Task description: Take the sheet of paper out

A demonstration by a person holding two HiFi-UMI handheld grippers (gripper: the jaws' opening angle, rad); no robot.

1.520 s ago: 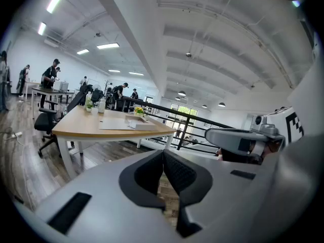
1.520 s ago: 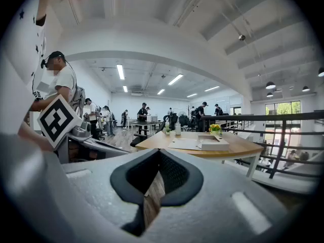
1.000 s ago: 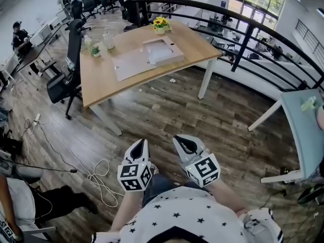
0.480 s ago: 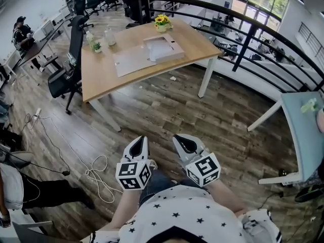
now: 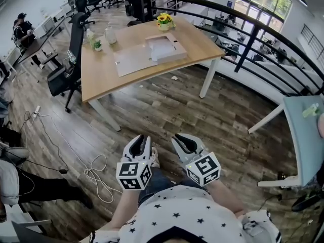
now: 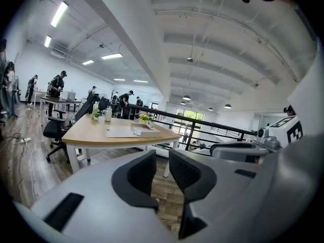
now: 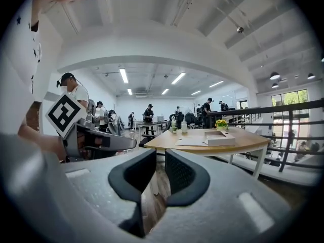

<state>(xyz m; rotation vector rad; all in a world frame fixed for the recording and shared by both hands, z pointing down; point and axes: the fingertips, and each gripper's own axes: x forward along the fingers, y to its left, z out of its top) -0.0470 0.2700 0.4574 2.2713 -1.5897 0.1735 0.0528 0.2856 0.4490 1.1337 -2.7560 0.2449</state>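
Note:
Far ahead stands a wooden table (image 5: 101, 80). On it lies a shallow open box (image 5: 164, 48) with white inside, and a flat pale sheet (image 5: 132, 61) lies beside it on the left. The same box (image 6: 147, 131) and sheet (image 6: 120, 132) show small in the left gripper view, and the box (image 7: 218, 138) shows again in the right gripper view. My left gripper (image 5: 139, 147) and right gripper (image 5: 183, 143) are held side by side close to my body, well short of the table. The jaws of both have just been opening. Each stands open by a narrow gap, with nothing in it.
A black office chair (image 5: 66, 75) stands at the table's left. Yellow flowers (image 5: 164, 20), bottles (image 5: 110, 34) and a small plant (image 5: 97, 45) sit at its far edge. A white cable (image 5: 93, 173) lies on the wood floor. A black railing (image 5: 243, 29) curves behind, with a pale table (image 5: 304, 130) at the right.
Both grippers' jaws were shut together earlier and now show a small gap. The hands have stayed in the same place in front of my body.

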